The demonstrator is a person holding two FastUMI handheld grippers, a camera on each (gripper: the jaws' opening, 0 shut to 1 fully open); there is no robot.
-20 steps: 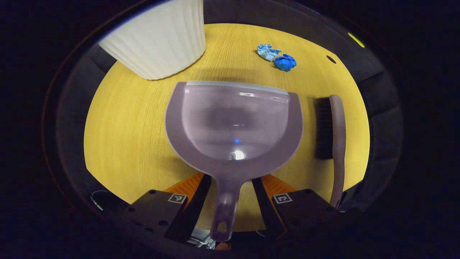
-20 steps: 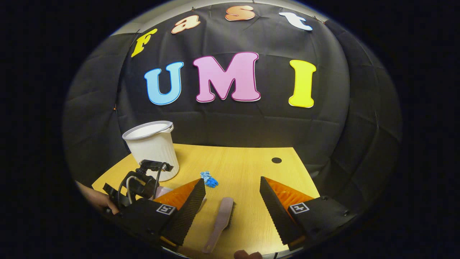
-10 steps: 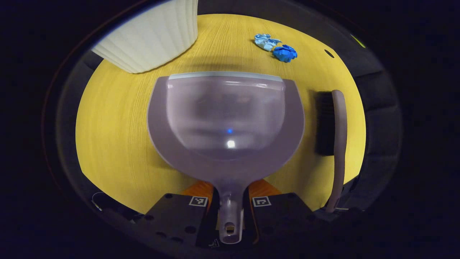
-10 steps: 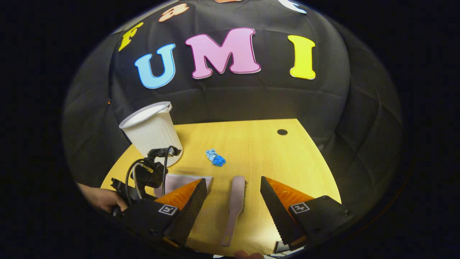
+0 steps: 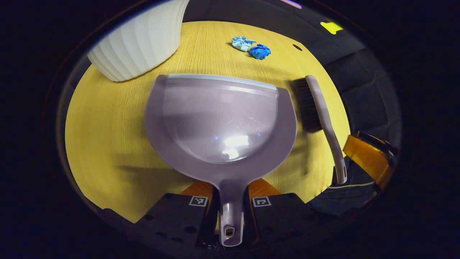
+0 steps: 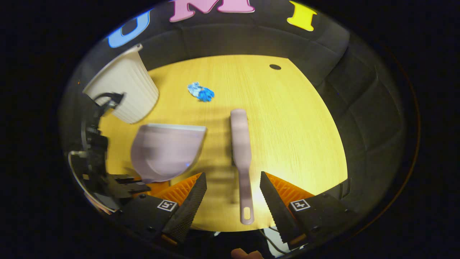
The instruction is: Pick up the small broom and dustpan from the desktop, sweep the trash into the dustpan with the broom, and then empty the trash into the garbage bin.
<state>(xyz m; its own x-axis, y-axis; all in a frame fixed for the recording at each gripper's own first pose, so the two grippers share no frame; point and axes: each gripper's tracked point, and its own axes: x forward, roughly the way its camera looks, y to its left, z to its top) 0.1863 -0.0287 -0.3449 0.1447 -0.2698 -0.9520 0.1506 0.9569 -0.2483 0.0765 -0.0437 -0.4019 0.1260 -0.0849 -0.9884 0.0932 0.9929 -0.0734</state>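
**Dustpan gripped, broom on the desk**

My left gripper [image 5: 231,201] has both fingers pressed against the dustpan's handle, clamped on it. The dustpan [image 5: 219,118] spreads out ahead of me over the yellow desktop [image 5: 107,118], its flat lip pointing toward the white ribbed garbage bin [image 5: 134,46]. Whether the pan rests on the wood or sits just above it, I cannot tell.

My right gripper [image 6: 233,190] has its fingers well apart, holding nothing. The broom [image 6: 241,154] lies flat on the desk, its handle end between those fingers (no contact that I can see). The trash [image 6: 201,92], two crumpled blue scraps touching each other, sits beyond the broom, near the bin.
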